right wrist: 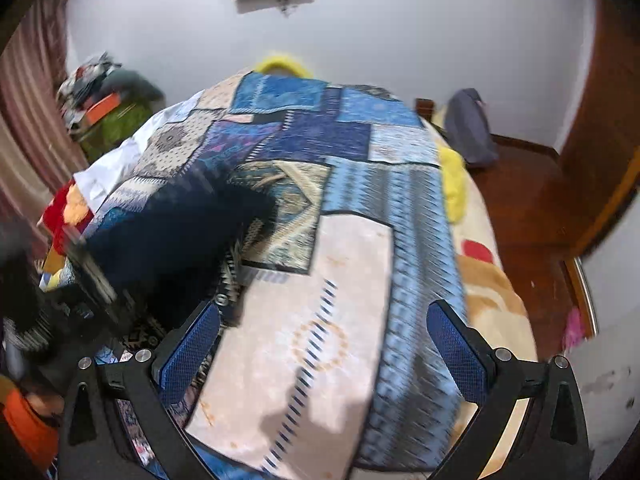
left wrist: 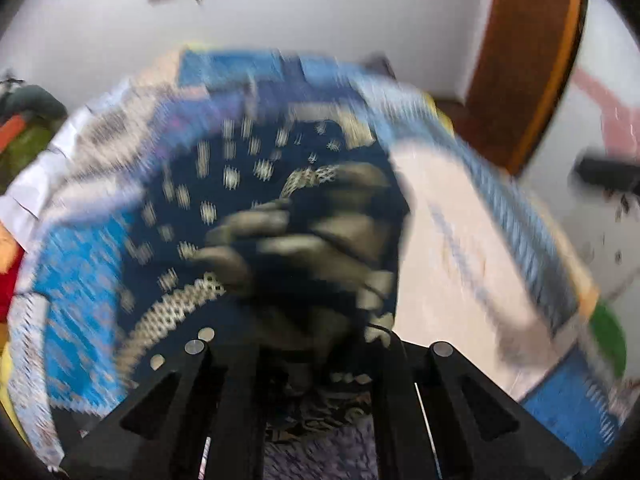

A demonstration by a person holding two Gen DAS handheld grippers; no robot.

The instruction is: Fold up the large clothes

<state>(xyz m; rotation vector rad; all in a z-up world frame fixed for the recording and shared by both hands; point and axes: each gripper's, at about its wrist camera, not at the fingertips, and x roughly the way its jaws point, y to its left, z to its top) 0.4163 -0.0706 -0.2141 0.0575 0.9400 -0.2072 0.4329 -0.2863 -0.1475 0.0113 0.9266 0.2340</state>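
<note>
While both views are smeared by motion blur, you can read the following:
Left gripper [left wrist: 304, 344]: your fingers are closed tight on a bunched fold of the dark blue garment [left wrist: 248, 184].
Garment: navy cloth with pale dots and a cream lattice border, hanging crumpled in front of your left gripper and above the bed; in the right wrist view it shows as a dark mass at the left.
Right gripper [right wrist: 324, 344]: your fingers, with blue pads [right wrist: 188, 348], stand wide apart with nothing between them.
Patchwork bedspread [right wrist: 352, 264]: blue and cream, covering the bed under both grippers.
Yellow blanket [right wrist: 452, 184]: beside the bedspread's right edge.
Wall [right wrist: 400, 32]: white, behind the bed.
</note>
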